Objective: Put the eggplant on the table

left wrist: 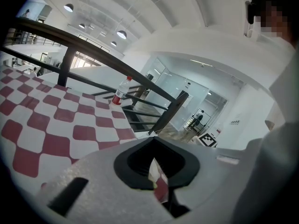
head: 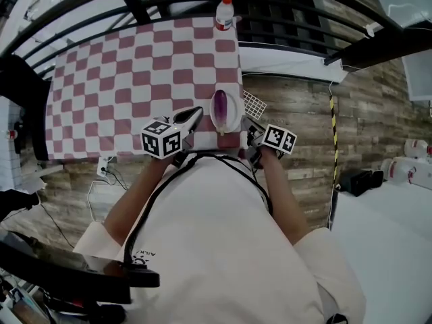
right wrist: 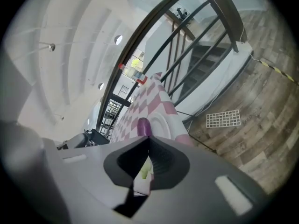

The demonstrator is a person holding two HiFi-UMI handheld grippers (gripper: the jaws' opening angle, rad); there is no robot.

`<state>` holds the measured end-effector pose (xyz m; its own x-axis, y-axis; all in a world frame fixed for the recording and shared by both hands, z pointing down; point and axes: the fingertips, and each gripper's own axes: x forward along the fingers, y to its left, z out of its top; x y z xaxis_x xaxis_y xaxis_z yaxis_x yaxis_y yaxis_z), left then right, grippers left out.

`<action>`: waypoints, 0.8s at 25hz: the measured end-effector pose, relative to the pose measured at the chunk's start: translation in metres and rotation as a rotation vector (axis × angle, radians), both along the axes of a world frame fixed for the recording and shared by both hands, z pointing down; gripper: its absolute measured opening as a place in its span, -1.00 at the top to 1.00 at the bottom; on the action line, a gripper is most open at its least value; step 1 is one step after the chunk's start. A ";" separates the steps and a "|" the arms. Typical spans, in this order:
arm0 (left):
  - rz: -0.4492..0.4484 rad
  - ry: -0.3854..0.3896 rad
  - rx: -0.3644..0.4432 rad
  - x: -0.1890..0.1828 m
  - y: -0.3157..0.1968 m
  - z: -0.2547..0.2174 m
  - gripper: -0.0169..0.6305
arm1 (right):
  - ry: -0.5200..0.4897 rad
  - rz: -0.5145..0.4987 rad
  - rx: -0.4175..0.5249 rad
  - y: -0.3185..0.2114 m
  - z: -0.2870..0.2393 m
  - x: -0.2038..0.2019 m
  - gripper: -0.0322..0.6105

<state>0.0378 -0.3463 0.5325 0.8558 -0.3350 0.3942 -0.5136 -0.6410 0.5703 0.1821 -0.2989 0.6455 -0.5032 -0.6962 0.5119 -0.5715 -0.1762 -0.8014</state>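
Purple, glossy, smooth skin: one eggplant (head: 220, 106), long and plump, green stem toward me. It lies in a white plate (head: 234, 119) at the near right corner of the table (head: 121, 79).

Cloth: red-and-white check, flat, soft-looking.

Plate: hard, oval, shallow.

Status, by my judgement: nothing done. The eggplant is not yet taken up, so lifting it and setting it on the cloth both remain.

My left gripper (head: 197, 113): jaws pressed together, empty, just beside the plate.

My right gripper (head: 252, 135): jaws pressed together, empty, near the table's corner.
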 end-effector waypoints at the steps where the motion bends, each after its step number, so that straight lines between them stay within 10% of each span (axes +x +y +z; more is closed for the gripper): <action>1: 0.000 0.004 0.002 -0.001 -0.002 -0.002 0.93 | 0.003 -0.001 0.023 -0.001 -0.008 0.000 0.88; 20: -0.096 0.080 0.083 -0.045 -0.023 -0.061 0.93 | 0.201 -0.094 0.466 -0.011 -0.165 -0.017 0.88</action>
